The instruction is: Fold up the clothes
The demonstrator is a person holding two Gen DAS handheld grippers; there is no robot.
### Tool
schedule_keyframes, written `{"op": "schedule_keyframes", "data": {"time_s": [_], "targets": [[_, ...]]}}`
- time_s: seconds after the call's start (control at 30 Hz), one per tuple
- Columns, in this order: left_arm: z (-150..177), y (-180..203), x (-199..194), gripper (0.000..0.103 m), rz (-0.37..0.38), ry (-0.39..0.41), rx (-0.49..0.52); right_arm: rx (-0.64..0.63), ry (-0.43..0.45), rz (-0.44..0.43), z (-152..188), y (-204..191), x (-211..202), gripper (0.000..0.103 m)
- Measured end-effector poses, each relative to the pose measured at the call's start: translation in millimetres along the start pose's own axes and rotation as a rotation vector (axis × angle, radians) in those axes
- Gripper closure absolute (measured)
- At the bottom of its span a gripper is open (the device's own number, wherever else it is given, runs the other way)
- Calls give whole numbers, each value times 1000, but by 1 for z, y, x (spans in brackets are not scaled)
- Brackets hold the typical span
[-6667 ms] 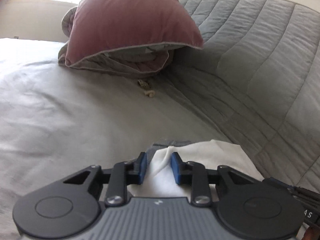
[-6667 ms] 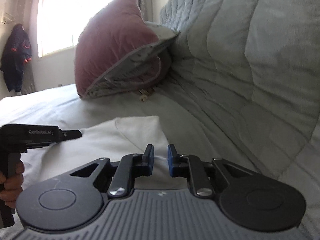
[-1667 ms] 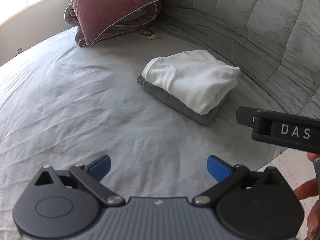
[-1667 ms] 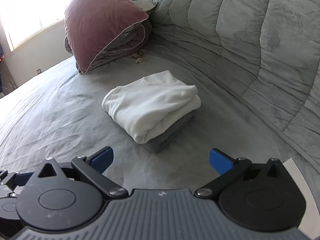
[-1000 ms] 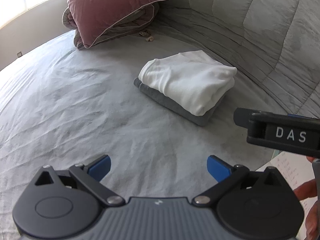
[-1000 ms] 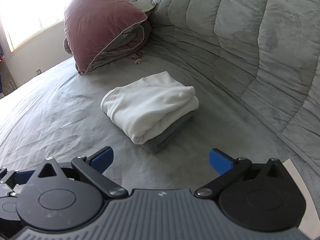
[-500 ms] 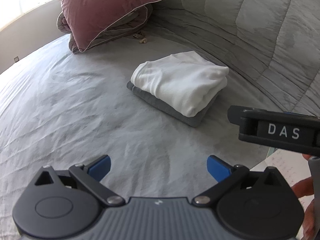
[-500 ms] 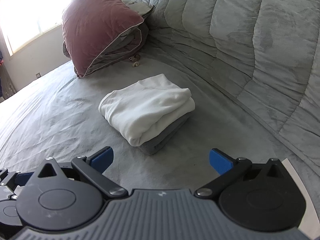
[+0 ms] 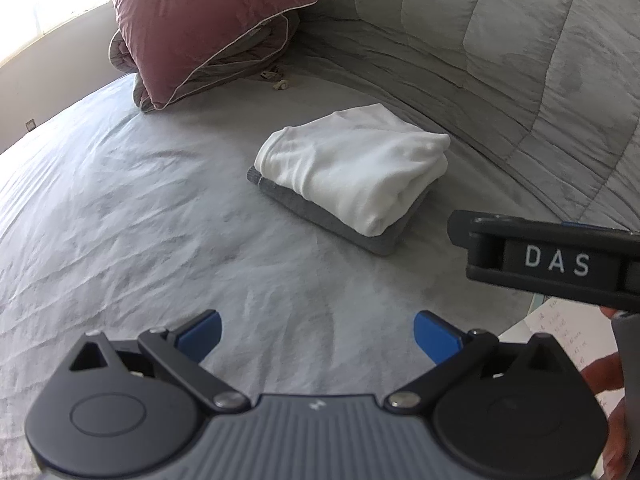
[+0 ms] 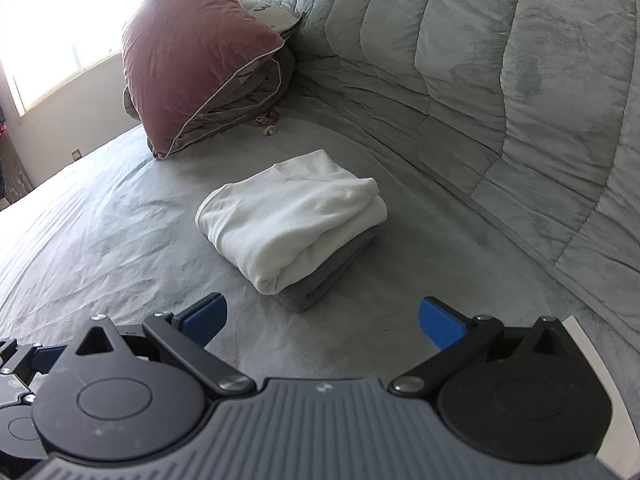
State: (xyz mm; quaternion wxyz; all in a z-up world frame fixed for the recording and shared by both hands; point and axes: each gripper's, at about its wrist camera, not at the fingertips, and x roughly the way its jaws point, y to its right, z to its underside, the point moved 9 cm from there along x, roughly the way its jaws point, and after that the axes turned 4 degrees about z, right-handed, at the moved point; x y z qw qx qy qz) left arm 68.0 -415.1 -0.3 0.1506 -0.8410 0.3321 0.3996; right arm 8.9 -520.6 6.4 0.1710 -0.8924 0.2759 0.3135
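A folded white garment [image 9: 356, 168] lies on top of a folded grey garment [image 9: 320, 216] on the grey bed sheet [image 9: 120, 220]. The same stack shows in the right wrist view, white [image 10: 288, 216] over grey [image 10: 332, 268]. My left gripper [image 9: 318, 336] is open and empty, held above the sheet well short of the stack. My right gripper [image 10: 322, 322] is open and empty, also short of the stack. The right gripper's body, marked DAS [image 9: 556, 260], shows at the right of the left wrist view.
A maroon pillow [image 9: 200, 20] leans on a folded grey quilt at the back. A quilted grey blanket [image 9: 520, 60] rises along the right side. A small beige object [image 9: 280, 85] lies by the pillow. A paper sheet [image 9: 560, 332] lies at the lower right.
Both grippers let go of the white garment and drew back from the stack with jaws wide open. In the last second the views shifted only slightly.
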Motion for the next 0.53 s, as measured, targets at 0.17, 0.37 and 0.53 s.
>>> {"op": "schedule_keyframes", "data": {"time_s": [0.17,0.37,0.53], "targets": [[1,-1,-1,1,-5,-2,-1,-7,0,-2,0,-1,-1,0],[1,0,-6,1,-3,-1,-4,-9,10,-5,-3,-1,-9,0],[3,-1,-15,1,-3,8,-8,-17,17,-1,-3,-1,-16,0]]}}
